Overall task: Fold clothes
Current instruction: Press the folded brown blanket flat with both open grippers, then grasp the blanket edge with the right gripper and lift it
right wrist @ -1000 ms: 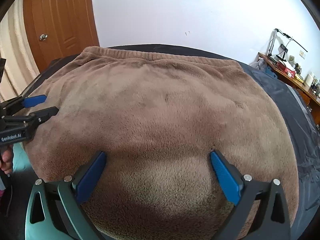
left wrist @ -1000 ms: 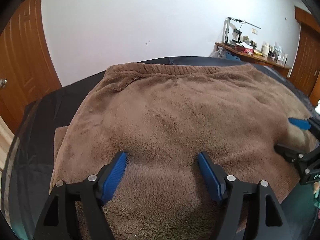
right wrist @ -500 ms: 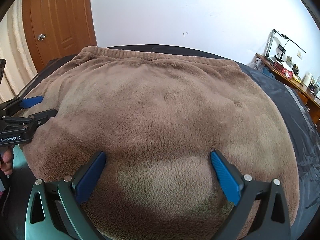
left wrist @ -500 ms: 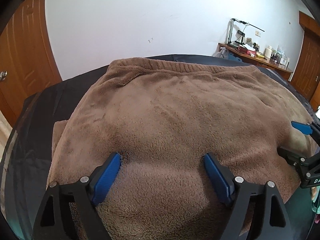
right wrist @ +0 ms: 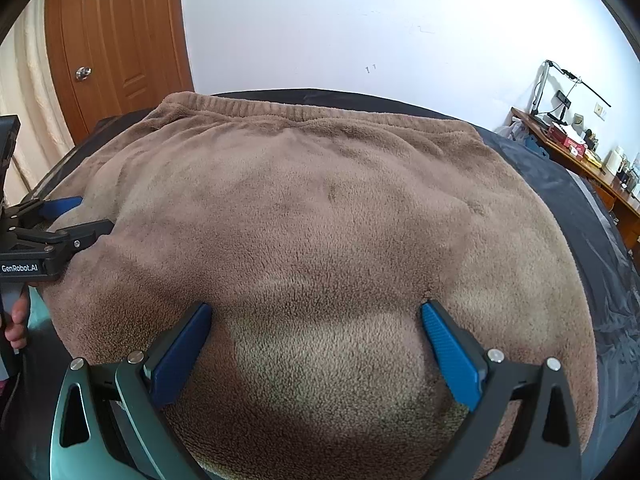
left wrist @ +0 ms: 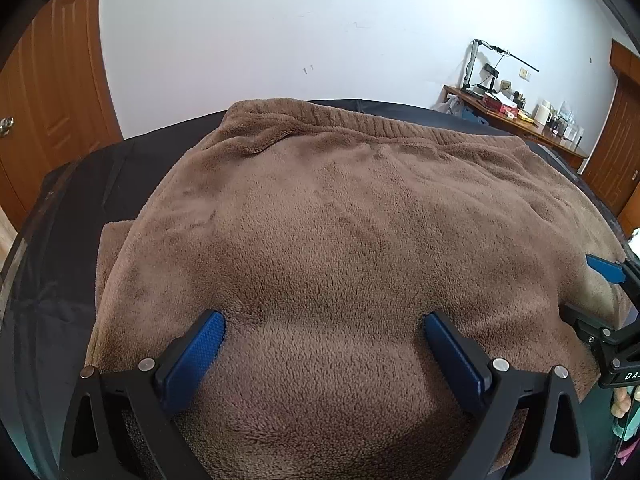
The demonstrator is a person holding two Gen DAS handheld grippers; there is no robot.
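A brown fleece garment [left wrist: 340,208] lies spread flat on a black-covered surface [left wrist: 72,240], its ribbed hem [left wrist: 380,120] at the far edge. My left gripper [left wrist: 324,320] hovers over the near edge of the fleece. Its jaws are opening wide; fleece lies between the blue pads [left wrist: 200,344], but they do not press on it. My right gripper [right wrist: 316,312] stands open in the same way over the near part of the garment [right wrist: 320,208]. Each gripper shows at the edge of the other's view: the left gripper [right wrist: 68,216] and the right gripper [left wrist: 584,288].
The black cover [right wrist: 580,208] shows bare to the right and left of the garment. A wooden door [right wrist: 116,36] stands at the back left. A cluttered desk [left wrist: 516,116] stands against the white wall at the right. A hand [right wrist: 16,320] holds the left gripper's handle.
The left gripper's jaws have spread wider apart over the fleece and its view has rolled slightly. The right gripper and the garment have not moved.
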